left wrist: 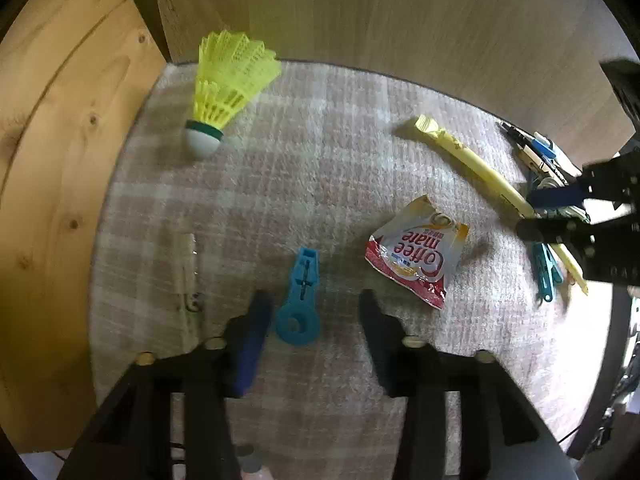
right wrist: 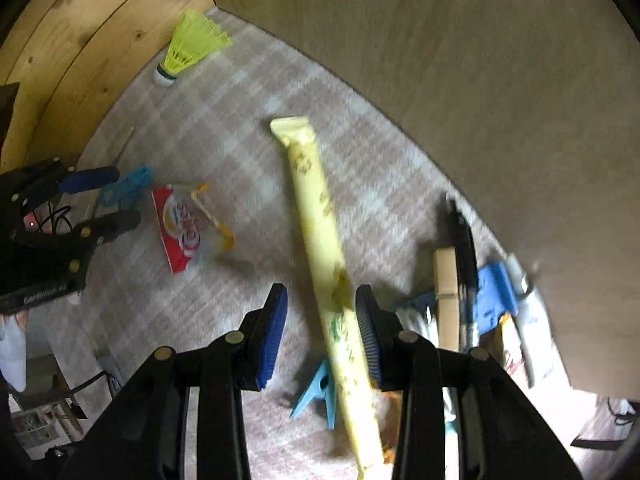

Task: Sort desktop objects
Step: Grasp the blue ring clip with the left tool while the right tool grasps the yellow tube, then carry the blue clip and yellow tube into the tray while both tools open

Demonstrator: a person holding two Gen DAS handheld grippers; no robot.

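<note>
Item: long yellow plastic sachet stick lying on the checked desk. We are straddling its long axis with the right hand-held gripper, fingers apart, not clamping.

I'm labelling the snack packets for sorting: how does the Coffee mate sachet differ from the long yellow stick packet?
The Coffee mate sachet is short, squat and red and white; the yellow stick packet is long, narrow and pale yellow. The sachet lies apart from both grippers; the stick runs between the right gripper's jaws. Both lie flat on the checked cloth.
</note>
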